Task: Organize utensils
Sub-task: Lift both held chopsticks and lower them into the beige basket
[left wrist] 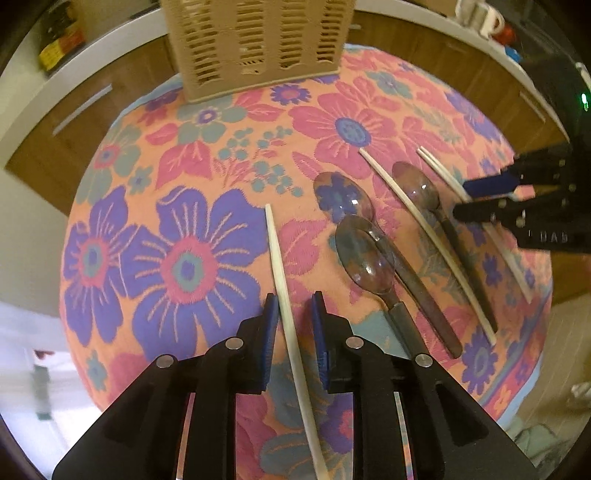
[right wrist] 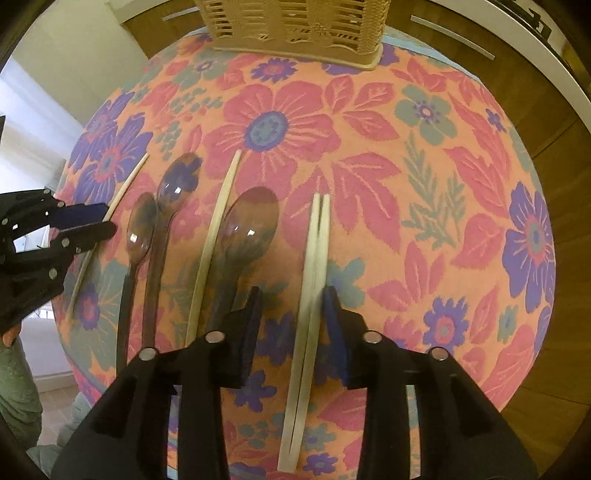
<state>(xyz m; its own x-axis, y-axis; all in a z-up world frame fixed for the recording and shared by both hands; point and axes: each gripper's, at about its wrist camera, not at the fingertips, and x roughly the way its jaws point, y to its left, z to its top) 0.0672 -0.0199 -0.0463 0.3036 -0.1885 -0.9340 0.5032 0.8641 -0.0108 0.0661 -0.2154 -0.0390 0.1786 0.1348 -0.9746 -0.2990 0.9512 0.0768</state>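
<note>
Cream chopsticks and three clear smoky plastic spoons lie on a round table with a floral cloth [left wrist: 192, 236]. My left gripper [left wrist: 293, 306] is open, its jaws on either side of a single chopstick [left wrist: 282, 280] on the cloth. My right gripper [right wrist: 293, 302] is open around a pair of chopsticks [right wrist: 316, 258]. Between them lie the spoons [left wrist: 365, 254] [right wrist: 251, 225] and another chopstick [left wrist: 424, 236] [right wrist: 218, 229]. A beige slotted utensil basket [left wrist: 255, 40] [right wrist: 295, 26] stands at the table's far edge.
The right gripper shows in the left wrist view [left wrist: 517, 199], the left gripper in the right wrist view [right wrist: 55, 240]. Wooden cabinets [left wrist: 443, 55] under a white counter lie beyond the table, with mugs [left wrist: 480, 16] on it.
</note>
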